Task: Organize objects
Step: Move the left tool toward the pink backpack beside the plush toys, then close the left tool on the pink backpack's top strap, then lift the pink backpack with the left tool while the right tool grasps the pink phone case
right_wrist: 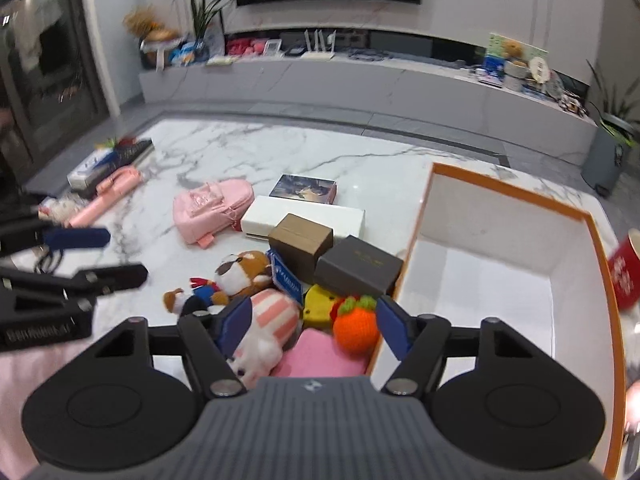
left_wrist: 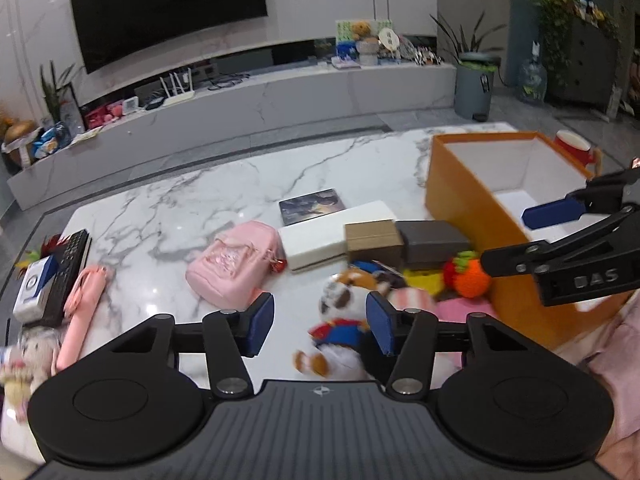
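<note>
Both jaws stand parted and hold nothing. The left hand-held gripper (left_wrist: 320,324) hovers above the plush dog (left_wrist: 340,312) on the marble table (left_wrist: 160,208); the right hand-held gripper (right_wrist: 310,328) hangs over the crocheted orange (right_wrist: 356,326) beside the orange box (right_wrist: 500,264).

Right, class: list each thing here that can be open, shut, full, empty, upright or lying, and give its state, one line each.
Orange box: open, no lid on, nothing seen inside.
Brown box: shut.
Grey box: shut.
Pink backpack: lying flat, zipped shut.
Dog toy: lying on its side.
Left hand-held gripper: open, nothing gripped.
Right hand-held gripper: open, nothing gripped.
</note>
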